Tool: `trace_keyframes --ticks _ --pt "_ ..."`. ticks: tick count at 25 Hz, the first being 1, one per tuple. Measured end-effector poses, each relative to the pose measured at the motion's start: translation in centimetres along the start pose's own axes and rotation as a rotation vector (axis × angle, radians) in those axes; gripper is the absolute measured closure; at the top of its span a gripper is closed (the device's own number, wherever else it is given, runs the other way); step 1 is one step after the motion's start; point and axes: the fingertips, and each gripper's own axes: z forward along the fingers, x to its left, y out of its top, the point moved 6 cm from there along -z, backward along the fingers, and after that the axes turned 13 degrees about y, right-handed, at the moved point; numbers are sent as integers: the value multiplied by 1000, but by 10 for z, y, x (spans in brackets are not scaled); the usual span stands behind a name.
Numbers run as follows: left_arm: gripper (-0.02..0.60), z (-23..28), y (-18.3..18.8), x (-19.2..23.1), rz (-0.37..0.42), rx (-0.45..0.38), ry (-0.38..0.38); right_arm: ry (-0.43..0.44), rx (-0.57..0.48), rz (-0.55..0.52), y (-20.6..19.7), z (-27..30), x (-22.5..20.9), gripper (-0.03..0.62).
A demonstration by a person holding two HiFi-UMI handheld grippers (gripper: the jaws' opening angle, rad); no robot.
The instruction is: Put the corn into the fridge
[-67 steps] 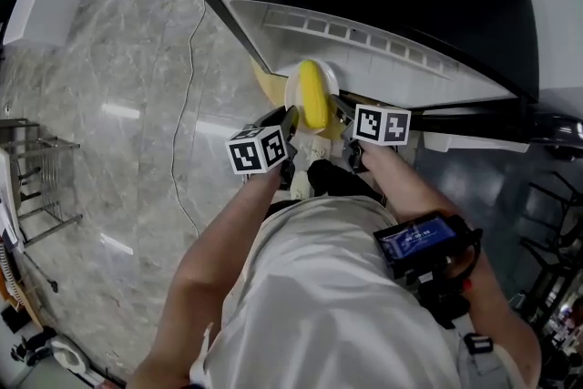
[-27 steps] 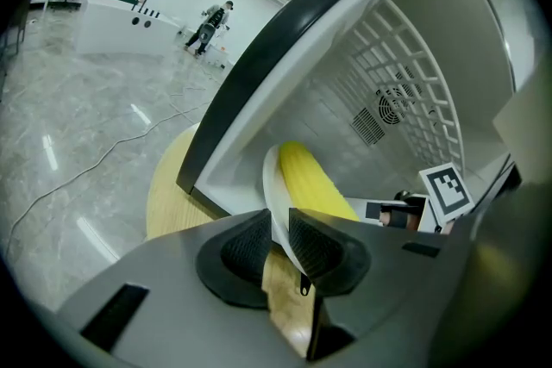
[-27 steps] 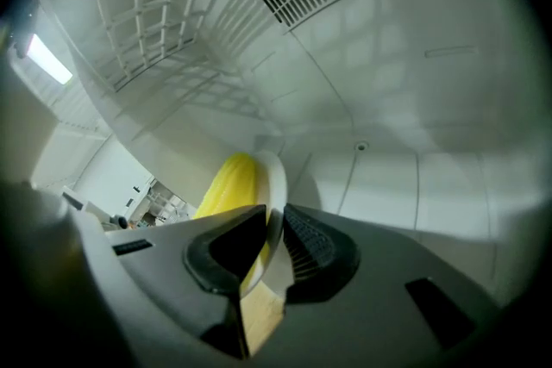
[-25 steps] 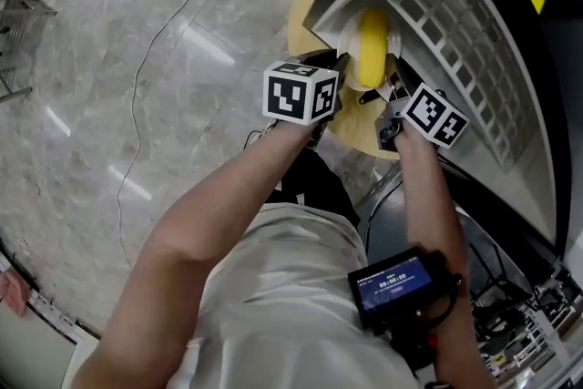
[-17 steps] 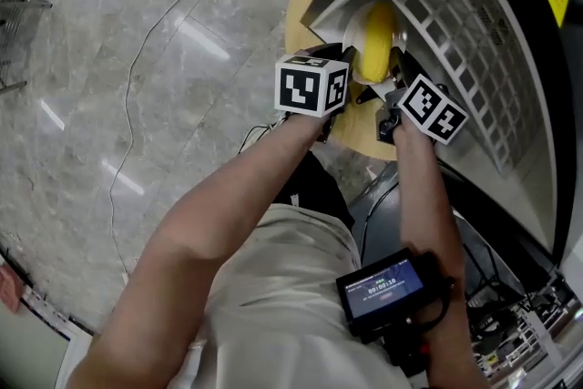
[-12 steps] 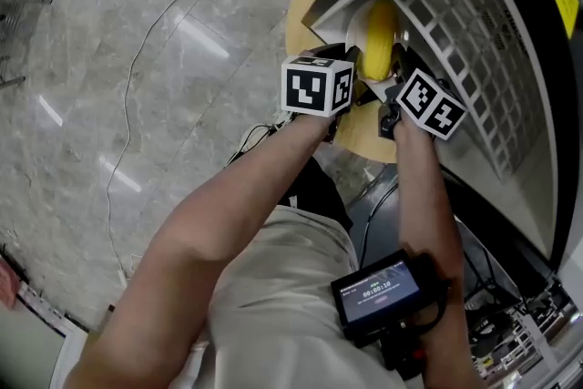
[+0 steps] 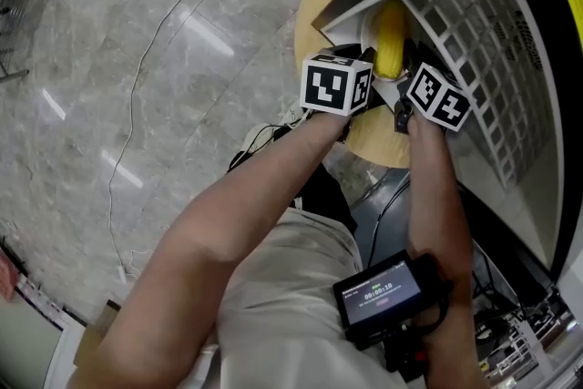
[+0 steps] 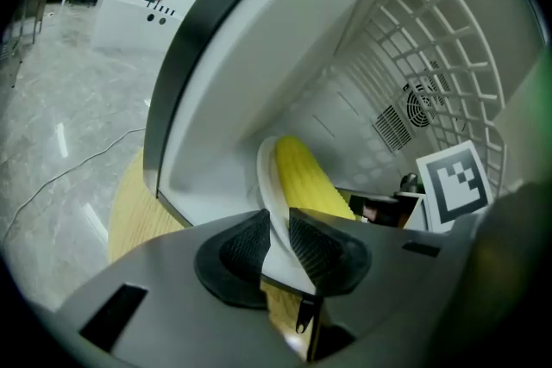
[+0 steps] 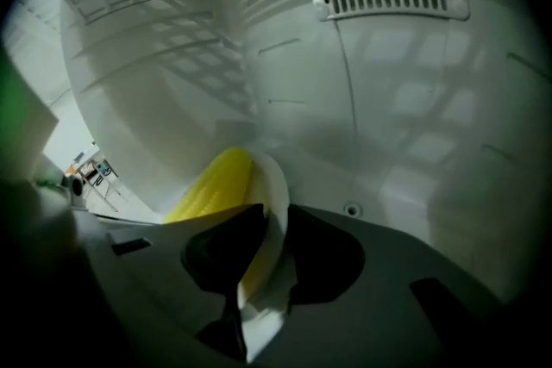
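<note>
Fridge stands open w/ its white ribbed liner and grille exposed, black outer edge above. It fills the upper right of the head view, over pale marble floor. Below the opening sits a round wooden stool or small table; can't tell which. Person leans in, both forearms stretched toward the opening, and a small screen unit is strapped on the R one. Between the two hands rides a white plate, already past the fridge's front edge and into the cavity, tilted. No view shows whether it rests on the fridge bottom. Corn lies on that plate, one yellow cob, so it's inside the opening but carried, not set down. L gripper is clamped on the plate's near rim, pads tight on both faces. R gripper has the opposite rim between its pads; its jaws have just been opening somewhat, yet the pads look to bear on the rim both sides, so it reads as a lighter pinch, not a release. Progress, as a judgement: approach and entry done, mostly there. Left to do: lower the plate onto the fridge bottom, let go w/ both grippers, back the hands out, prob. shut the door.
</note>
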Motion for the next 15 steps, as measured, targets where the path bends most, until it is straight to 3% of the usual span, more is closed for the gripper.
trace_keyframes --ticks 6,15 --pt "511 -1 3 -5 9 -9 7 -23 12 -92 5 -3 0 516" --pt "509 -17 -3 -10 89 -87 -3 -61 -85 -135 -2 -23 11 495"
